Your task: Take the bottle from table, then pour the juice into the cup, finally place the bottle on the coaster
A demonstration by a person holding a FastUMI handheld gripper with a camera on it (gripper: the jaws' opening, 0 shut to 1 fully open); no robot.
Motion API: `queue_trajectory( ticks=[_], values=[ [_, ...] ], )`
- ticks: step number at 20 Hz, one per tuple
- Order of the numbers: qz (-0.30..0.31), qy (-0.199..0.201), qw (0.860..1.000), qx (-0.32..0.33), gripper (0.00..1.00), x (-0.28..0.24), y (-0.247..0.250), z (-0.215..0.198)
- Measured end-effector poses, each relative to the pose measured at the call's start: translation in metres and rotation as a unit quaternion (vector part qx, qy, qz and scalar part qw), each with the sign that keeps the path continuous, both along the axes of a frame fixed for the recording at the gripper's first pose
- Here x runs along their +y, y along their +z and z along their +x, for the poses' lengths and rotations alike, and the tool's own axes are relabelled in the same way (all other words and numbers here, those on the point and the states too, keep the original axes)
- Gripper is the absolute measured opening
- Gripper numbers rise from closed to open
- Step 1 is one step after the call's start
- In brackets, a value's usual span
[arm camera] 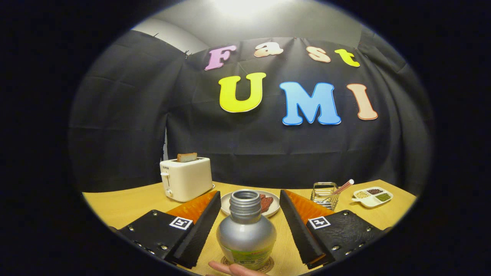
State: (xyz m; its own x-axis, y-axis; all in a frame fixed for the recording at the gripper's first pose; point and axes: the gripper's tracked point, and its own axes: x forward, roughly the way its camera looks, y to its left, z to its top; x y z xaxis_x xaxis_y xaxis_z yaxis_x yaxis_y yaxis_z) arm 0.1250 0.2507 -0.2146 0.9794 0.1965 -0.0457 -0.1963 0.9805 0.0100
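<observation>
Here one bottle (246, 230) upright on coaster (270, 265), between spread, released tongs (250, 199); one toaster (186, 179), one plate (227, 203) beyond.

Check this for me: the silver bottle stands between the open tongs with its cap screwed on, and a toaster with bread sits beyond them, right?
Not quite. The gripper view shows the silver bottle with no cap: its threaded neck is open at the top. The rest holds: it stands between the open tongs, neither finger touching it, and the toaster with bread sits beyond them.
</observation>
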Motion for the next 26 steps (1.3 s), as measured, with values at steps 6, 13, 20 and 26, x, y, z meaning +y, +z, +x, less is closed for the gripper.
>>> queue_trajectory(
  ticks=[6, 13, 20, 26],
  values=[
    [-0.006, -0.042, 0.999, 0.0, 0.94, -0.048, 0.087, -0.033],
    [-0.006, -0.093, 0.995, -0.033, 0.94, -0.106, 0.19, -0.077],
    [-0.041, -0.106, 0.993, -0.039, 0.94, -0.126, 0.235, -0.106],
    [-0.049, -0.102, 0.993, -0.024, 0.94, -0.144, 0.248, -0.13]
  ],
)
